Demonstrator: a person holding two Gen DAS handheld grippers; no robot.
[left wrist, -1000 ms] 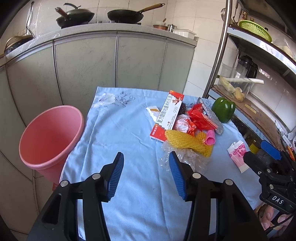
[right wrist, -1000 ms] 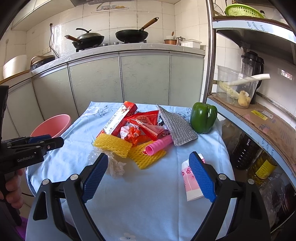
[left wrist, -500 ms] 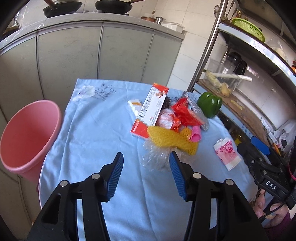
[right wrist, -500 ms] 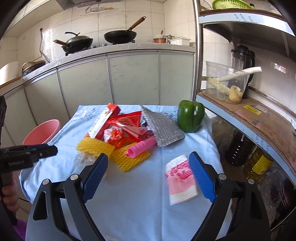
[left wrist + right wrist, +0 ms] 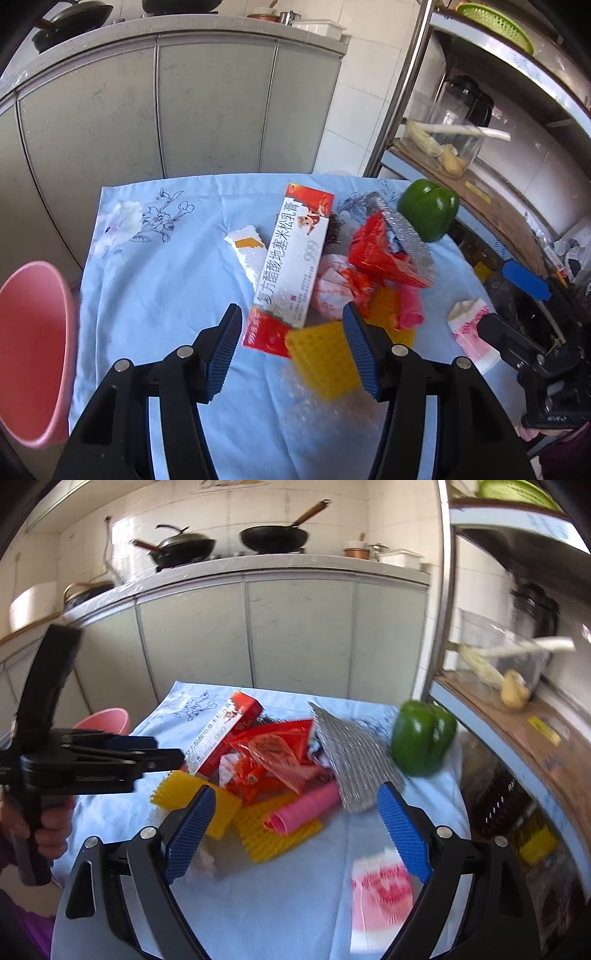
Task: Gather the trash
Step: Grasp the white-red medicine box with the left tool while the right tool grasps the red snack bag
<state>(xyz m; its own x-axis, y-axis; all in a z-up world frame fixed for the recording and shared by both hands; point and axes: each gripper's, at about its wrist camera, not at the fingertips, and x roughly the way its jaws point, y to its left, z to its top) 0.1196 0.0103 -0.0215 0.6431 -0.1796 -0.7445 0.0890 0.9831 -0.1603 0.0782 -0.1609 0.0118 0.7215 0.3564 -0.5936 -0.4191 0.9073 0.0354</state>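
A tiled kitchen with grey cabinets and a steel shelf rack surrounds the small table (image 5: 155,295), covered in pale blue cloth. We hold the left gripper (image 5: 291,347) with jaws that have just been opening, now spread and empty, because the medicine box (image 5: 295,266) and yellow foam net (image 5: 321,358) lie directly ahead between its fingers. The pink bin (image 5: 33,350) stands to its left. Our right gripper (image 5: 295,830) is spread too, empty, above the pink roll (image 5: 299,808); a pink-printed wrapper (image 5: 380,886) lies below its right finger.
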